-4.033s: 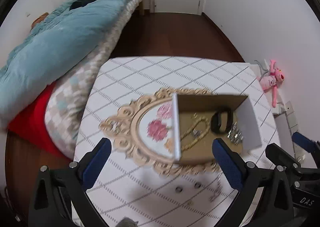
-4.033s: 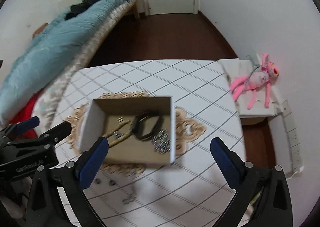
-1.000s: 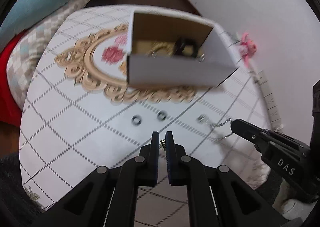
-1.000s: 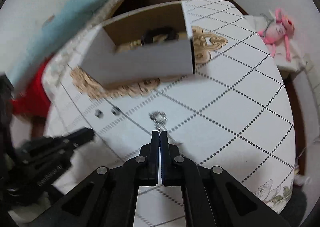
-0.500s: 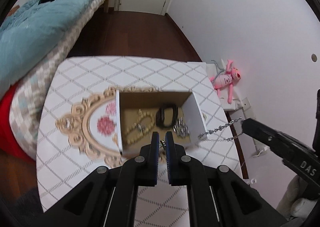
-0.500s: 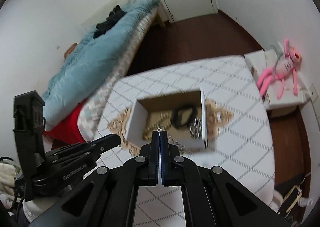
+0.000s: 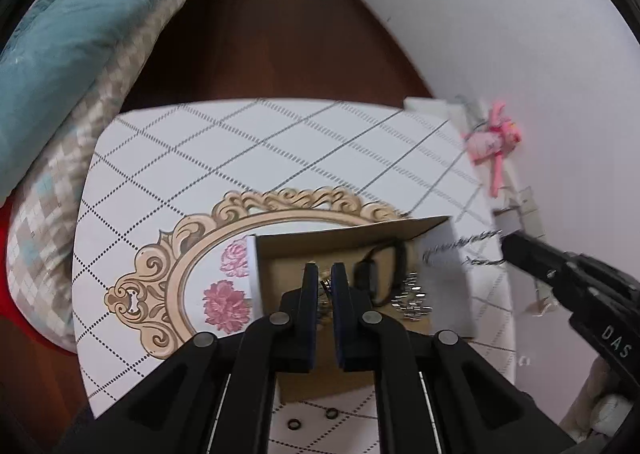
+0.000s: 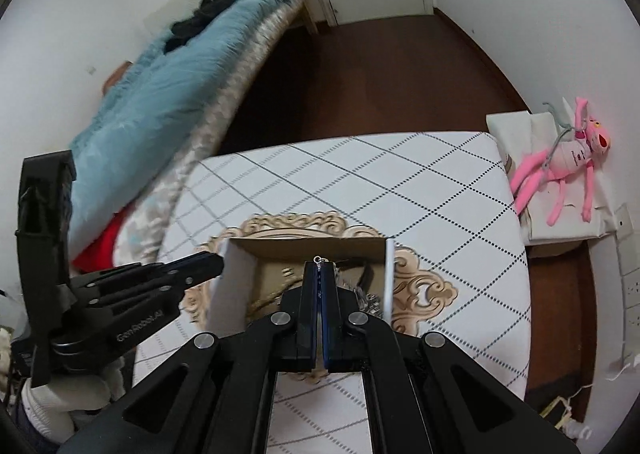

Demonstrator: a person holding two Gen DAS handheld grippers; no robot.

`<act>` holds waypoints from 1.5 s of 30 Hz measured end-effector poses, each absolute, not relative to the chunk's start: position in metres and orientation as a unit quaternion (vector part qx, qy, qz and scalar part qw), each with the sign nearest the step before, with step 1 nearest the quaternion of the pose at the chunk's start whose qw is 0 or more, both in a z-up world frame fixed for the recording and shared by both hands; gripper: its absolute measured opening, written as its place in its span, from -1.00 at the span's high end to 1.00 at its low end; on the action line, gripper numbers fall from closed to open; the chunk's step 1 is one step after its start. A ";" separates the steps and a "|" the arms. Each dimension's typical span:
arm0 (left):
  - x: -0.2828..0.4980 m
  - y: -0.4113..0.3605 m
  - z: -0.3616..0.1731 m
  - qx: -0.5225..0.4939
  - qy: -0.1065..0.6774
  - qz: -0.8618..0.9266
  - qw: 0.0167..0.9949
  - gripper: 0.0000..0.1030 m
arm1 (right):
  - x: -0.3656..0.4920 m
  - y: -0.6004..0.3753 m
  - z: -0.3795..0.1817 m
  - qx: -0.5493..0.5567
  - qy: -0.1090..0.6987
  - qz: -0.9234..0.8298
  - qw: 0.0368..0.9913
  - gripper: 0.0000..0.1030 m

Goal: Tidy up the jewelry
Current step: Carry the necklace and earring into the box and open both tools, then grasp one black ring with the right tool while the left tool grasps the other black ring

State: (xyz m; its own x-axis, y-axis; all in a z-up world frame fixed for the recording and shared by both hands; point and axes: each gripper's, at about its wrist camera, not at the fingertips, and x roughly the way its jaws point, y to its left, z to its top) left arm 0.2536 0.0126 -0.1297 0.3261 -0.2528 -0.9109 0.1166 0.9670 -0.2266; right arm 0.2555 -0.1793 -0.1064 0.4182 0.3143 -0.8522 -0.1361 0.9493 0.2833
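Above the patterned table [image 7: 280, 141], right gripper [image 8: 319, 274] pinches a silver chain [image 7: 460, 248]; left gripper [image 7: 325, 278] clamps a small trinket [image 7: 326, 286] over the box [image 7: 448, 294].

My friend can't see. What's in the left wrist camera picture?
The left gripper pinches a small piece above an open cardboard box of jewelry on a table. The right gripper holds a silver chain nearby.
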 end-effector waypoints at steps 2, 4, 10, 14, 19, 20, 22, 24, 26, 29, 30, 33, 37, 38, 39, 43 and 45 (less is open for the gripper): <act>0.261 0.013 -0.138 -0.060 0.583 -0.105 0.804 0.87 | 0.264 -0.180 -0.116 0.085 0.534 0.130 0.831 0.97; 0.267 0.011 -0.145 -0.049 0.598 -0.087 0.796 0.87 | 0.273 -0.180 -0.124 0.081 0.544 0.124 0.826 0.97; 0.274 0.013 -0.148 -0.036 0.601 -0.063 0.796 0.32 | 0.287 -0.172 -0.143 0.053 0.575 0.105 0.810 0.95; 0.273 0.015 -0.138 -0.017 0.584 -0.036 0.811 -0.37 | 0.290 -0.175 -0.146 0.048 0.579 0.090 0.809 0.61; 0.269 0.020 -0.129 -0.015 0.568 -0.030 0.822 -0.41 | 0.284 -0.176 -0.142 0.029 0.569 0.078 0.818 0.30; 0.267 0.021 -0.128 -0.012 0.561 -0.026 0.827 -0.61 | 0.282 -0.176 -0.141 0.025 0.567 0.075 0.820 0.14; 0.263 0.023 -0.126 -0.009 0.550 -0.022 0.835 -1.00 | 0.278 -0.174 -0.140 0.011 0.562 0.067 0.824 -0.28; 0.258 0.024 -0.127 -0.001 0.548 -0.014 0.836 -1.00 | 0.272 -0.173 -0.140 -0.006 0.556 0.054 0.830 -0.83; 0.253 0.026 -0.128 0.003 0.548 -0.008 0.836 -1.00 | 0.265 -0.171 -0.142 -0.020 0.553 0.040 0.832 -0.89; 0.245 0.028 -0.129 0.003 0.548 -0.002 0.837 -1.00 | 0.255 -0.167 -0.148 -0.035 0.552 0.029 0.833 -0.99; 0.242 0.030 -0.129 0.003 0.546 0.001 0.838 -1.00 | 0.252 -0.165 -0.150 -0.038 0.551 0.028 0.833 -0.99; 0.233 0.031 -0.125 -0.003 0.544 0.002 0.839 -1.00 | 0.244 -0.164 -0.149 -0.039 0.547 0.024 0.836 -1.00; 0.219 0.033 -0.110 -0.008 0.528 0.002 0.849 -1.00 | 0.236 -0.164 -0.138 -0.036 0.534 0.017 0.844 -1.00; 0.216 0.033 -0.107 -0.010 0.526 0.002 0.851 -1.00 | 0.234 -0.165 -0.133 -0.032 0.530 0.018 0.847 -1.00; 0.213 0.034 -0.103 -0.012 0.523 0.004 0.852 -1.00 | 0.232 -0.164 -0.129 -0.031 0.528 0.018 0.849 -1.00; 0.200 0.037 -0.090 -0.012 0.511 0.019 0.859 -1.00 | 0.219 -0.164 -0.109 -0.027 0.508 0.018 0.860 -1.00; 0.191 0.037 -0.083 0.000 0.493 0.031 0.869 -1.00 | 0.210 -0.164 -0.101 -0.026 0.499 0.014 0.866 -1.00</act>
